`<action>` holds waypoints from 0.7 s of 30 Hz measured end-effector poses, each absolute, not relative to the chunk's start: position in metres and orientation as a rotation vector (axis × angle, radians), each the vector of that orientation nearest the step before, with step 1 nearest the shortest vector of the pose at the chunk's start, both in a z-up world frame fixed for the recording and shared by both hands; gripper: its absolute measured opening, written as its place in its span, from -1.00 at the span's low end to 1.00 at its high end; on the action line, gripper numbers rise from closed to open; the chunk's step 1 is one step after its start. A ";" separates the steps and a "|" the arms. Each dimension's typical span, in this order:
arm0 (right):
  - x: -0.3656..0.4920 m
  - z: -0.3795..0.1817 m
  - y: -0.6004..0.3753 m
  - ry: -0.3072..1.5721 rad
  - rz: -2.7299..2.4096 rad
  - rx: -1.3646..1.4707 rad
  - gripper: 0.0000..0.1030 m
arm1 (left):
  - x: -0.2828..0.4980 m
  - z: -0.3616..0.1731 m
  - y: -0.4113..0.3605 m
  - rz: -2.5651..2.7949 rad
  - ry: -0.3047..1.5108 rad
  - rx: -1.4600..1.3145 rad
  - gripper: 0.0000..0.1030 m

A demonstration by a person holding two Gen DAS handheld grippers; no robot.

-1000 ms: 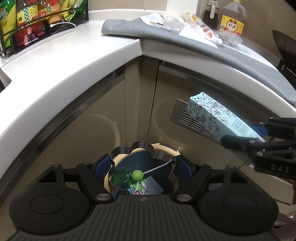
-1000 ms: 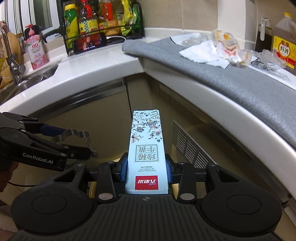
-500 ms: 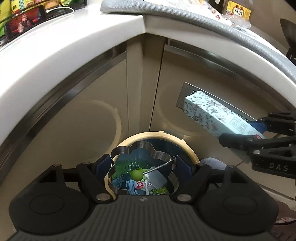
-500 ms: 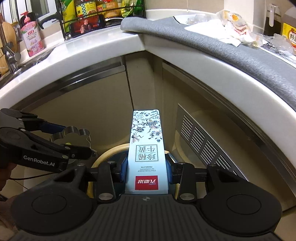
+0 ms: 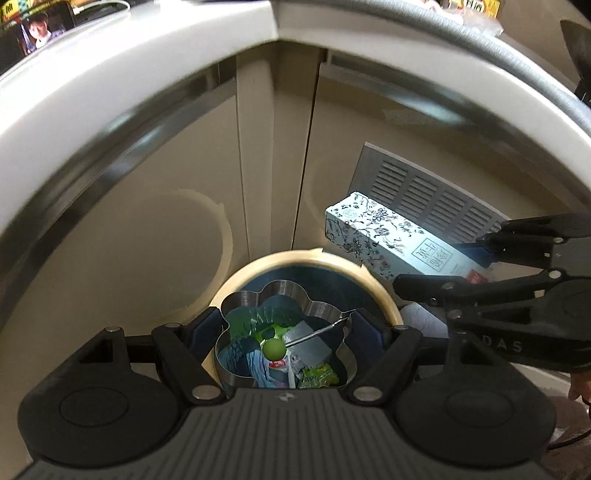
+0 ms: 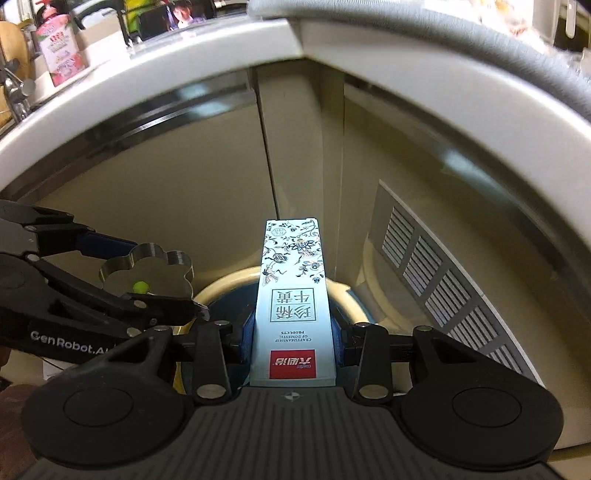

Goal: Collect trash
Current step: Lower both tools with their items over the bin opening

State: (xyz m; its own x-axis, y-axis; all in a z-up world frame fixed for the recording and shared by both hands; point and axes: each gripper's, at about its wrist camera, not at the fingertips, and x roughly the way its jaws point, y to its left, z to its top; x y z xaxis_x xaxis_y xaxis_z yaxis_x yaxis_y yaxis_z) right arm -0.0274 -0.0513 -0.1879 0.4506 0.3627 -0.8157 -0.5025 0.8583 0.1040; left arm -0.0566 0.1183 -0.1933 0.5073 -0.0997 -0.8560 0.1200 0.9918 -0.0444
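Observation:
My left gripper (image 5: 282,332) is shut on a flower-shaped metal ring mould (image 5: 255,293) with a green-knobbed wire handle (image 5: 273,349). It holds the mould right above the round bin (image 5: 369,275), which has a cream rim and trash inside. The mould also shows in the right wrist view (image 6: 147,273). My right gripper (image 6: 293,332) is shut on a long pale-blue floral box (image 6: 291,288), held level over the bin (image 6: 221,286). The box also shows in the left wrist view (image 5: 388,236), right of the bin.
The white countertop edge (image 5: 147,74) curves overhead, with beige cabinet doors (image 5: 147,240) and a metal vent grille (image 5: 424,192) behind the bin. A grey cloth (image 6: 443,33) hangs over the counter. A pink bottle (image 6: 59,55) stands by the sink at far left.
Both grippers have dropped below the counter edge toward the bin. The bin has come fully into view under the mould and the box. Both grips are unchanged.

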 end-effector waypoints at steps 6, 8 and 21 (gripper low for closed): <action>-0.002 -0.222 -0.048 1.114 0.519 -0.098 -0.20 | -0.041 -0.225 0.122 -0.125 1.133 0.033 0.59; 0.007 -0.235 -0.048 1.168 0.511 -0.087 -0.20 | -0.034 -0.239 0.124 -0.126 1.174 0.027 0.59; 0.036 -0.285 -0.037 1.277 0.439 -0.129 -0.20 | -0.002 -0.285 0.116 -0.118 1.301 0.085 0.59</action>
